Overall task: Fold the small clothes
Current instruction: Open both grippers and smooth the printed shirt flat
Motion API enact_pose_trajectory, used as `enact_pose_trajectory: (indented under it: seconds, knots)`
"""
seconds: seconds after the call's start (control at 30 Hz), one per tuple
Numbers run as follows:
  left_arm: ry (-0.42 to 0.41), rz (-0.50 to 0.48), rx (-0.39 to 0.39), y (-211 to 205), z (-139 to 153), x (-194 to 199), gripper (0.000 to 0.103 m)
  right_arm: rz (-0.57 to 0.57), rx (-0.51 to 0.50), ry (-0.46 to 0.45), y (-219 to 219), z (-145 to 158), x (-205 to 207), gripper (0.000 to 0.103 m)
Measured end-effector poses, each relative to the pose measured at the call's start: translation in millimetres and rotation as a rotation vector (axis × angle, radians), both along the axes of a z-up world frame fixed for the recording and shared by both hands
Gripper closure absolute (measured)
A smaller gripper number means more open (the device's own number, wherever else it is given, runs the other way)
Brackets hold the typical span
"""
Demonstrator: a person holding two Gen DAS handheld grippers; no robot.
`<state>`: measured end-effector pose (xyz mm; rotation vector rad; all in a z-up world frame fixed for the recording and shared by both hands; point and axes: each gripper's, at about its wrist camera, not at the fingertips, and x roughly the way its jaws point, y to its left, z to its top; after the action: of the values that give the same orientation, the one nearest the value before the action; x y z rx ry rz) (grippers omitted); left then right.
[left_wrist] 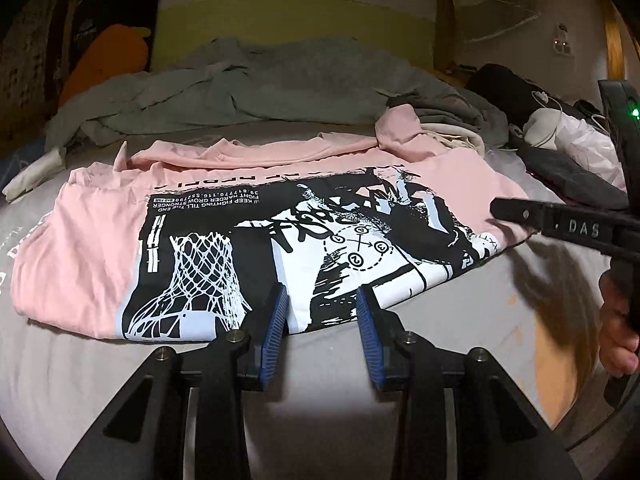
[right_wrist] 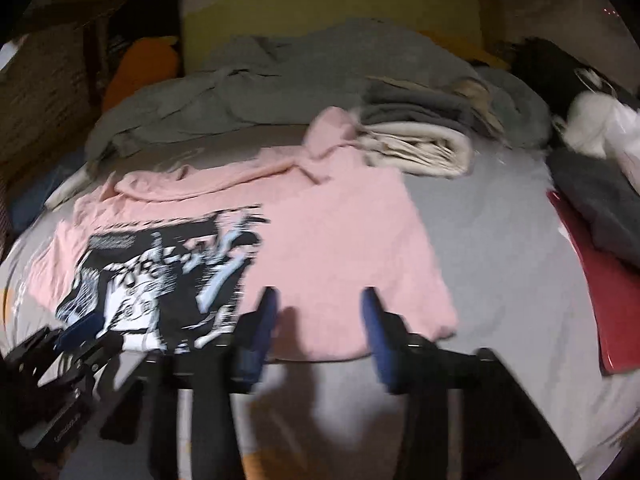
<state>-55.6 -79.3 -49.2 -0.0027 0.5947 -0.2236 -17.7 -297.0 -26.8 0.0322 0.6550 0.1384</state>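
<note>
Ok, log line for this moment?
pink shirt spread on bed | left gripper: near hem, printed part | right gripper: near hem, plain part

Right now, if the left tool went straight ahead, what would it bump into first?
Probably the pink printed T-shirt. The left tool already sits at its near edge on the grey bed sheet, pointing across the black-and-white print.

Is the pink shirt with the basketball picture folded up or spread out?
Mostly spread out: the pink printed T-shirt lies flat on the grey bed sheet, its far edge bunched.
</note>
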Motion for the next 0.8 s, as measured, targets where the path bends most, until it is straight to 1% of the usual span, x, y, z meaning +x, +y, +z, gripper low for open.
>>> enact_pose_trajectory:
  seconds: [0.03, 0.1, 0.13, 0.17, 0.27, 0.3, 0.4, 0.43, 0.47, 0.57, 0.7, 0.8]
  knots:
    - [-0.001, 0.001, 0.001, -0.1, 0.4, -0.2, 0.068, 0.020, 0.003, 0.015, 3.3, -2.6, 1.5, 0.077]
    - [-0.002, 0.002, -0.001, 0.7, 2.5, -0.7, 0.066, 0.028, -0.024, 0.049, 9.3, -10.1, 3.4, 0.077]
    - [-0.003, 0.009, -0.001, 1.6, 5.1, -0.9, 0.062, 0.018, -0.061, 0.070, 13.2, -15.0, 4.9, 0.078]
    - [-0.010, 0.017, -0.011, 3.9, 8.8, -2.1, 0.060, 0.015, -0.079, 0.070, 15.5, -17.0, 4.0, 0.078]
    - [-0.032, 0.033, -0.048, 13.5, 16.5, -5.8, 0.049, -0.004, -0.118, 0.063, 23.3, -17.0, 2.2, 0.078]
    - [-0.038, 0.042, -0.039, 15.4, 18.1, -4.6, 0.044, -0.005, -0.116, 0.063, 23.4, -17.1, 2.4, 0.077]
    - [-0.058, 0.093, 0.015, 22.9, 23.9, 4.7, 0.039, -0.003, -0.071, 0.076, 16.4, -16.1, 4.0, 0.077]
    - [-0.059, 0.120, 0.025, 27.5, 26.4, 8.3, 0.035, 0.002, -0.060, 0.078, 14.6, -16.3, 4.5, 0.077]
    - [-0.052, 0.151, 0.033, 32.8, 29.0, 12.4, 0.034, 0.006, -0.059, 0.078, 13.7, -16.3, 5.1, 0.077]
    - [-0.031, 0.221, 0.014, 55.3, 35.5, 16.8, 0.034, 0.008, -0.079, 0.069, 14.3, -16.6, 3.2, 0.076]
    - [-0.038, 0.273, 0.039, 72.3, 37.7, 10.5, 0.034, 0.000, -0.098, 0.066, 17.1, -15.7, 1.0, 0.076]
    - [-0.025, 0.298, 0.012, 82.5, 37.5, 8.0, 0.034, 0.000, -0.083, 0.069, 14.2, -15.2, 0.0, 0.075]
